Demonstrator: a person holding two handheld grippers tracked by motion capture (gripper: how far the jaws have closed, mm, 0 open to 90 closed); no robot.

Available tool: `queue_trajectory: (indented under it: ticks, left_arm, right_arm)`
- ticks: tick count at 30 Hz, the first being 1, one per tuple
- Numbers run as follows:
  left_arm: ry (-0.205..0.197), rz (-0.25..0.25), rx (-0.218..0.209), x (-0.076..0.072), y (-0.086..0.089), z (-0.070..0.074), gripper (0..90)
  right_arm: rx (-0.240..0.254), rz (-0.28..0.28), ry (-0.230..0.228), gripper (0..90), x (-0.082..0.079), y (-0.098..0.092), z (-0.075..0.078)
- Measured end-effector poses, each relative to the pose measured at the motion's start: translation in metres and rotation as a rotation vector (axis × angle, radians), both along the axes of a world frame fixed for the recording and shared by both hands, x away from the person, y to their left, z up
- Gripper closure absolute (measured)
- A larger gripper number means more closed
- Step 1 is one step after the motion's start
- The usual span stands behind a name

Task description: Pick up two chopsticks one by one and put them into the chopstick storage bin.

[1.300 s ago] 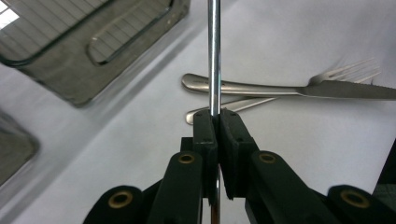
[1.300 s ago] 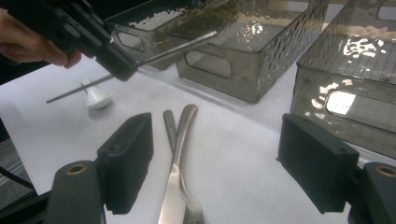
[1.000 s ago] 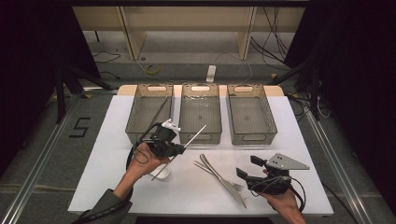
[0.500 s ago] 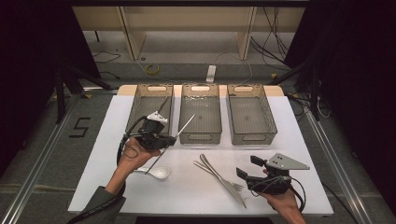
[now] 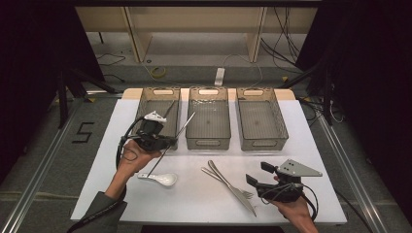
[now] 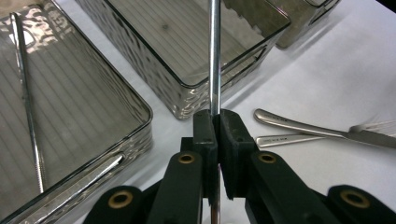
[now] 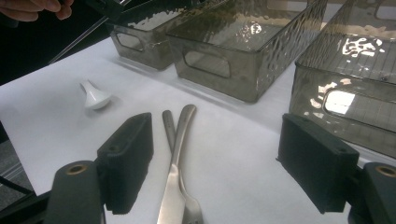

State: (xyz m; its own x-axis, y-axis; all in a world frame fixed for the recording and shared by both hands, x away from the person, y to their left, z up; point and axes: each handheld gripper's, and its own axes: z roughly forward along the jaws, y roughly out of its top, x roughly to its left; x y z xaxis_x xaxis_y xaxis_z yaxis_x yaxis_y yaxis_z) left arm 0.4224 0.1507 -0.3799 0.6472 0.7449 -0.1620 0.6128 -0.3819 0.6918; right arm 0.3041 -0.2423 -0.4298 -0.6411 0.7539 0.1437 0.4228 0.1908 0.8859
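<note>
The left claw (image 5: 165, 141) pinches a metal chopstick (image 5: 180, 130) over the near edge of the left bin (image 5: 145, 104); the right claw (image 5: 260, 174) rests spread above the surface (image 5: 194, 204), near a knife (image 5: 228, 182) and fork (image 5: 243, 193).

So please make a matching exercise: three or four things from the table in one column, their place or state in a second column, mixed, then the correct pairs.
Things:
1. metal chopstick
2. white spoon
3. knife and fork
4. right hand-held gripper

Place or state:
A. crossed on the white table, before the middle bin
B. open, holding nothing
C. clamped in the left hand-held gripper
D. lying on the table below the left hand

Pairs: 1-C, 2-D, 3-A, 4-B
</note>
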Motion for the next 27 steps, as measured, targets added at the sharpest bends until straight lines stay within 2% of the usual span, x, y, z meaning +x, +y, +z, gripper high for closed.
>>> queue_trajectory:
  ticks: [13, 23, 27]
  left_arm:
    - [-0.016, 0.042, -0.023, 0.006, 0.014, 0.005, 85.5]
    - [-0.044, 0.067, -0.032, 0.015, 0.022, 0.015, 85.5]
    - [-0.042, 0.08, -0.033, 0.02, 0.024, 0.016, 85.5]
  right_arm:
    - [0.001, -0.002, 0.0, 27.4, 0.0, 0.0, 0.0]
    - [0.003, -0.006, 0.002, 27.4, 0.0, 0.0, -0.001]
    - [0.004, -0.006, 0.003, 27.3, 0.001, -0.001, -0.001]
